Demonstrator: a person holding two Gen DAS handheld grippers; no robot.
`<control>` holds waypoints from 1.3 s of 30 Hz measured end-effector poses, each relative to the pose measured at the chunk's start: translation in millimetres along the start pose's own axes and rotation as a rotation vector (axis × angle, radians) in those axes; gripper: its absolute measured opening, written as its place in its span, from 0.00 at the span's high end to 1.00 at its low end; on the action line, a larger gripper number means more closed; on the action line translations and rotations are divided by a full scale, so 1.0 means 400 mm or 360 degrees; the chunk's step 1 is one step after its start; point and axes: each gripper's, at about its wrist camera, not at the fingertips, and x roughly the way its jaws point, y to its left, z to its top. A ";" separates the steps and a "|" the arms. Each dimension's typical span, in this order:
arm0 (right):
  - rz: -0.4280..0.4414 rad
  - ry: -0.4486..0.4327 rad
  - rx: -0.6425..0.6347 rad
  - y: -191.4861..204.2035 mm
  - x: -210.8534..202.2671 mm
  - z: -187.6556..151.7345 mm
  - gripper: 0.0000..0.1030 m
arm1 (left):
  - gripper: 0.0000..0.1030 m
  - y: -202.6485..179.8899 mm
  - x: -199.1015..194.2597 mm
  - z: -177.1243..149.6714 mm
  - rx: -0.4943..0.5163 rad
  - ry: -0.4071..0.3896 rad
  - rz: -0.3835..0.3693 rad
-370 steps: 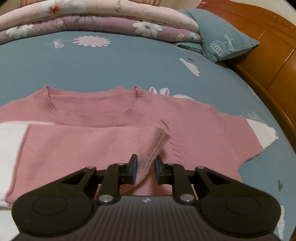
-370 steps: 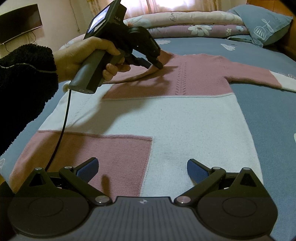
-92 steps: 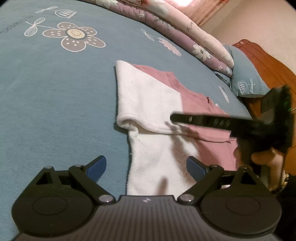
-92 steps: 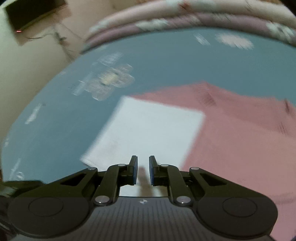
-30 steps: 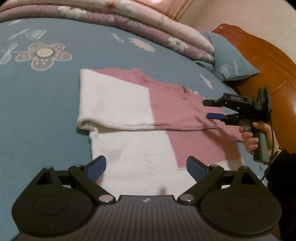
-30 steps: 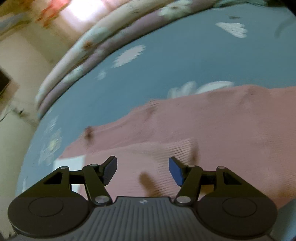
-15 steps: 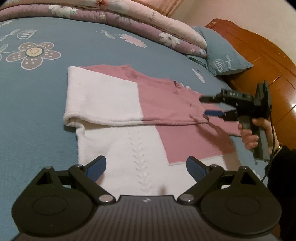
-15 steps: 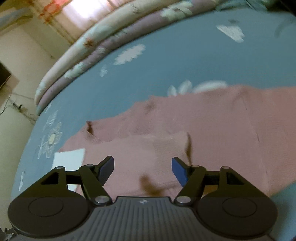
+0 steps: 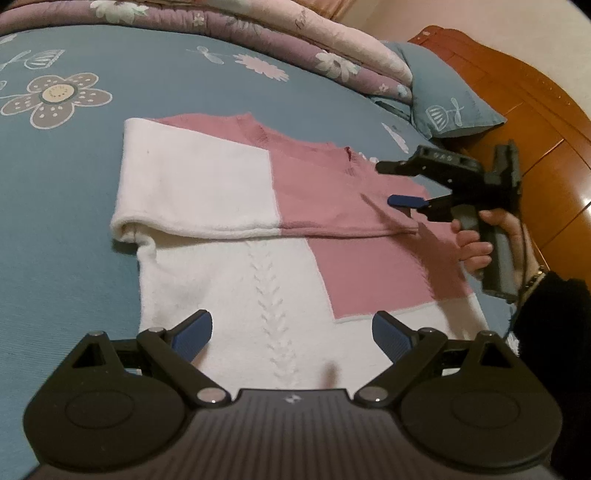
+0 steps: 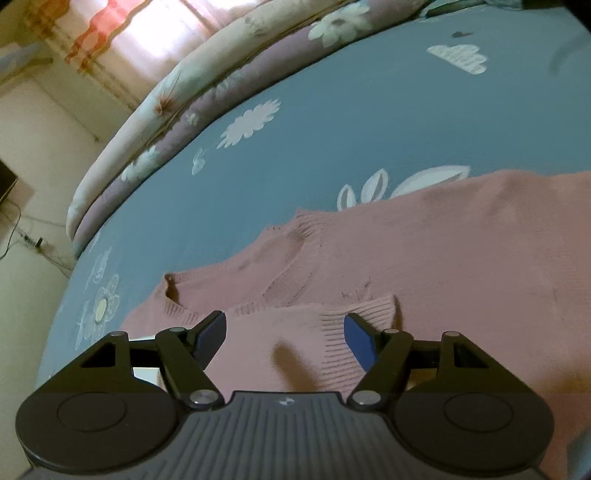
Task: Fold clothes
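Observation:
A pink and white knit sweater (image 9: 236,206) lies on the blue bed, one part folded across its upper half. My left gripper (image 9: 291,332) hangs open over the white lower panel, nothing between its fingers. In the left wrist view my right gripper (image 9: 397,184), held by a hand (image 9: 480,240), hovers open at the right end of the folded layer. In the right wrist view my right gripper (image 10: 284,332) is open just above a ribbed pink cuff (image 10: 332,321) of the sweater (image 10: 461,258), close to the neckline.
Rolled floral quilts (image 9: 258,33) and a blue pillow (image 9: 447,96) lie at the head of the bed (image 9: 74,184). A wooden bed frame (image 9: 535,122) runs along the right. A black sleeve (image 9: 554,332) is at the right edge.
My right gripper moved lower and closer to the ribbed cuff. My left gripper drew slightly nearer the sweater. Both stayed open.

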 end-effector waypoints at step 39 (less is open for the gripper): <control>-0.0157 0.0191 -0.0161 0.050 -0.024 -0.120 0.25 | 0.09 -0.076 0.034 -0.031 0.0136 0.0101 -0.0026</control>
